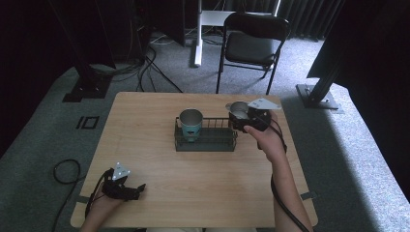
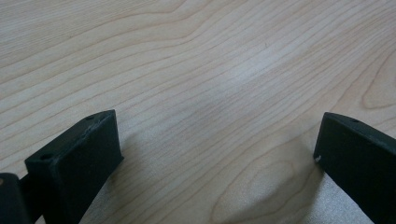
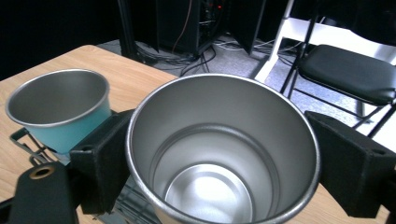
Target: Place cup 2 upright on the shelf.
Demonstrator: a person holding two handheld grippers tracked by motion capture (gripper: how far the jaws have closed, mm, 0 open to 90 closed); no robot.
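Note:
A steel cup stands upright between the jaws of my right gripper, which is shut on its sides; the cup is empty inside. From above, that cup and the right gripper hang at the right end of a dark wire rack. A teal cup with a steel rim stands upright in the rack's left end, also seen as the teal cup. My left gripper rests low at the table's near left corner, open over bare wood.
The wooden table is bare around the rack. A black folding chair stands beyond the far edge, with cables on the carpet and dark stands at both far sides.

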